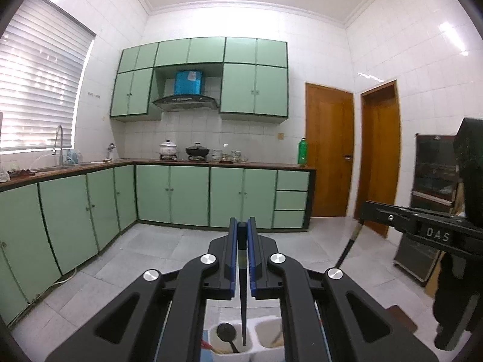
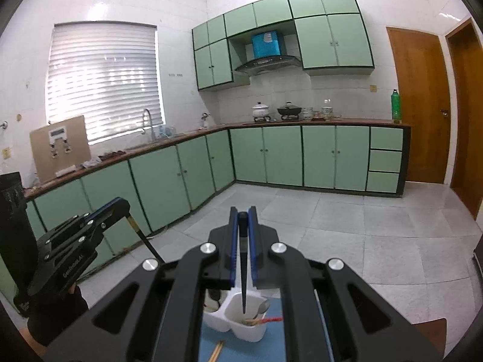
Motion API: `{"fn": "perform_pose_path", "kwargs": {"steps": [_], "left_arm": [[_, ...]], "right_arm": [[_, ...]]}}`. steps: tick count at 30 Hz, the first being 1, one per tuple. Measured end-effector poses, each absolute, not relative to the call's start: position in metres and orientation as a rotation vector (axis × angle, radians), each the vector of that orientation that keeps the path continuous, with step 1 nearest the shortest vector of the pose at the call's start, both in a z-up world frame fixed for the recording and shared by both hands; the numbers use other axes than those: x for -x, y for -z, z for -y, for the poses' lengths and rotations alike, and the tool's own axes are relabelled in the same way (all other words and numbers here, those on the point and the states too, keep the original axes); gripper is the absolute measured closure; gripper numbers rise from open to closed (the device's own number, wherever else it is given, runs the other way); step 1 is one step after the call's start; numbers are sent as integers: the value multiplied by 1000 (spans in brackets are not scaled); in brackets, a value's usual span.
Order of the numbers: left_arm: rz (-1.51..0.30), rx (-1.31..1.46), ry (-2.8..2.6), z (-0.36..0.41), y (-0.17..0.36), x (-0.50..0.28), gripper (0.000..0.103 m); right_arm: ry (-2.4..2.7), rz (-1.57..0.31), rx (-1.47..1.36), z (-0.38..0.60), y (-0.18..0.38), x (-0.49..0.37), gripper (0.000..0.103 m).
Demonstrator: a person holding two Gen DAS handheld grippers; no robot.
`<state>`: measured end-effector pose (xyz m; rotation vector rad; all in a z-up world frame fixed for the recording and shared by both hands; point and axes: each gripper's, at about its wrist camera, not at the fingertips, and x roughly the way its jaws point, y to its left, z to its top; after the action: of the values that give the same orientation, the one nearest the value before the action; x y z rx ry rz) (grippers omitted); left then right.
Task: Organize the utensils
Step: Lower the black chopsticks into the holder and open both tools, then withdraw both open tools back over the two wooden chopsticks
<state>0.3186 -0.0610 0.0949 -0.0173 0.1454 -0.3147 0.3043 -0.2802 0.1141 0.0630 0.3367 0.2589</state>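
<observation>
Tongs on both hands pinch dark chopsticks (image 1: 242, 286) above a white holder (image 2: 238, 322), its contents partly hidden.

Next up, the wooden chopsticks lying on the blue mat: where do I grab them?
Once the right claw frees its black chopstick, come from straight above, probably, closing across the shafts: the wooden chopsticks lie flat, side by side, on the blue mat before the white holder. Only their far tips show; grip mid-length once visible.
</observation>
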Motion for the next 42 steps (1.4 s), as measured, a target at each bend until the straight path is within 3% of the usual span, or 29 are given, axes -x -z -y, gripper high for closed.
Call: {"fn": "perform_pose_path", "kwargs": {"steps": [7, 10, 12, 14, 16, 18, 19, 20, 23, 29, 42], "left_arm": [[-268, 30, 318, 67, -46, -359, 97], [-314, 35, 319, 63, -32, -364, 90], [-318, 37, 319, 61, -30, -364, 78], [-316, 39, 321, 58, -30, -359, 74], [-315, 34, 320, 55, -32, -352, 68], [-313, 34, 320, 53, -33, -341, 54], [-312, 36, 320, 51, -33, -334, 51], [-314, 36, 319, 50, -33, -332, 48], [-335, 39, 325, 45, -25, -309, 40], [-415, 31, 285, 33, 17, -264, 23], [-722, -3, 176, 7, 150, -210, 20]], "right_arm": [[-254, -433, -73, 277, -69, -338, 97], [-263, -480, -78, 275, -55, -346, 96], [-266, -488, -103, 280, -50, -346, 88], [-244, -471, -119, 284, -51, -339, 70], [-225, -450, -128, 289, -53, -330, 63], [-203, -432, -133, 292, -55, -319, 50], [-189, -423, -135, 295, -56, -313, 36], [-169, -408, -136, 298, -56, -304, 30], [-142, -393, -115, 304, -52, -281, 18], [-120, -436, -142, 313, -12, -231, 9], [-40, -719, -132, 274, 140, -158, 7]]}}
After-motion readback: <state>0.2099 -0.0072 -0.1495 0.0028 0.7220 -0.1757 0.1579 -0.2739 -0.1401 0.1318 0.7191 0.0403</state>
